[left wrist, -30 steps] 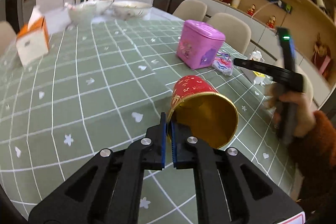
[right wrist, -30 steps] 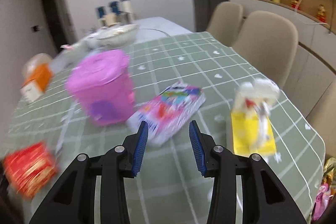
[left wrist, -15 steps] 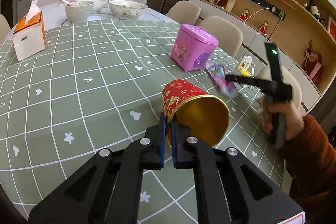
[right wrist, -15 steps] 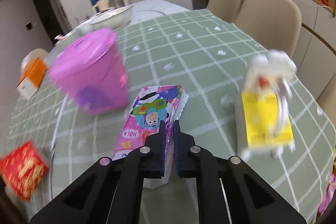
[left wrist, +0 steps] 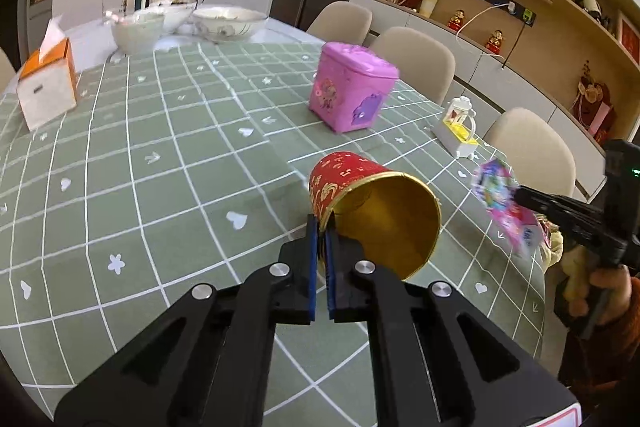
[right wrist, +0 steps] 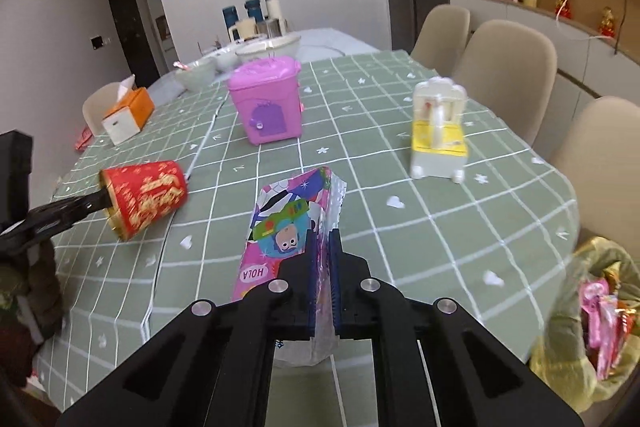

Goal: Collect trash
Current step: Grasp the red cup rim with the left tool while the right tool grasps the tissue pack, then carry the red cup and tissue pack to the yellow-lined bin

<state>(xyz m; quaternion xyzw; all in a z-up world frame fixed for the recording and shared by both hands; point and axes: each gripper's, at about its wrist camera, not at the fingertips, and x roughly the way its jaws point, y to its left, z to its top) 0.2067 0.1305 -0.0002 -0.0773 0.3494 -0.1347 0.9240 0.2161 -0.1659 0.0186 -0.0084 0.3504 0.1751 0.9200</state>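
Note:
My left gripper (left wrist: pixel 322 231) is shut on the rim of a red and gold paper cup (left wrist: pixel 372 207), held tilted above the green checked tablecloth (left wrist: pixel 160 155) with its gold inside facing me. The cup also shows in the right wrist view (right wrist: pixel 144 199). My right gripper (right wrist: pixel 323 239) is shut on a pink cartoon snack wrapper (right wrist: pixel 284 231) and holds it above the table near the front right edge. The wrapper also shows blurred at the right of the left wrist view (left wrist: pixel 504 207).
A pink lidded box (right wrist: pixel 266 103) and a white and yellow toy (right wrist: pixel 438 131) stand on the table. An orange tissue box (left wrist: pixel 46 83) and bowls (left wrist: pixel 228 23) are at the far end. A bag holding wrappers (right wrist: pixel 592 307) hangs off the table's right edge. Beige chairs (right wrist: pixel 504 67) line the right side.
My right gripper closed on the snack wrapper beside the pink box, lifted it off the table and pulled it back toward the front right edge. My left gripper kept holding the cup.

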